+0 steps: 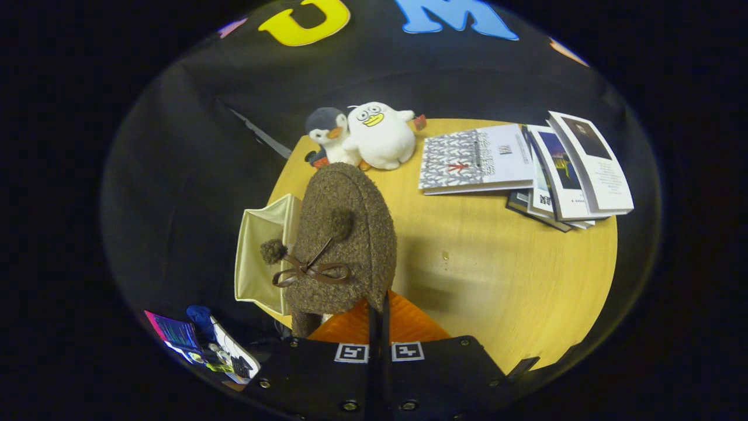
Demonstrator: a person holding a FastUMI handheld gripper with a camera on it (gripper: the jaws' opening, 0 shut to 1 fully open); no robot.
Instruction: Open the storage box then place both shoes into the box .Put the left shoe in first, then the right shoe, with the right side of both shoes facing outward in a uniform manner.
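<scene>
A brown fuzzy shoe (pixel 345 234) with a dark bow and two pom-poms hangs just ahead of my gripper (pixel 378 310), lifted above the round wooden table (pixel 514 269). My fingers are closed together on the shoe's rear edge, toe pointing away from me. Behind and to the left of the shoe stands the cream fabric storage box (pixel 260 257), its opening showing at the table's left edge; the shoe hides part of it. An orange ribbed surface (pixel 403 324) lies right below the shoe, beside my fingers. What it belongs to I cannot tell.
Two plush toys, a grey penguin (pixel 326 137) and a white duck (pixel 380 134), sit at the table's far edge. A patterned book (pixel 473 161) and a fanned stack of books (pixel 575 169) lie at the far right. Small items (pixel 198 345) lie on the floor to the left.
</scene>
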